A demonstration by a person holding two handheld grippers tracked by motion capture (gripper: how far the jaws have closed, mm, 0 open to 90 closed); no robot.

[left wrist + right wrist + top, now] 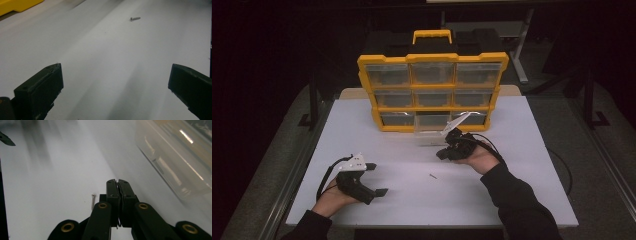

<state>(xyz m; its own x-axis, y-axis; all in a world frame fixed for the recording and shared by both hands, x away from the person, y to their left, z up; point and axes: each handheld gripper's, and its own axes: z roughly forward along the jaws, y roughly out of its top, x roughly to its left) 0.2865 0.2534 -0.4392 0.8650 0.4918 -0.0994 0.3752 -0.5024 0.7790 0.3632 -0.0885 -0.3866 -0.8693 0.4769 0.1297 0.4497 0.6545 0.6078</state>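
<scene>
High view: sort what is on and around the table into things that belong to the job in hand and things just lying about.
In the job:
- screw lying loose on the table
- clear drawer pulled out of the organizer
- yellow organizer
- right claw, shut
- left claw, open

Lying about:
- table
- dark frame behind the table

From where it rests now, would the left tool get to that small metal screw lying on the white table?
Probably yes: the left tool stands open, and only bare white table lies between it and the small metal screw.
</scene>
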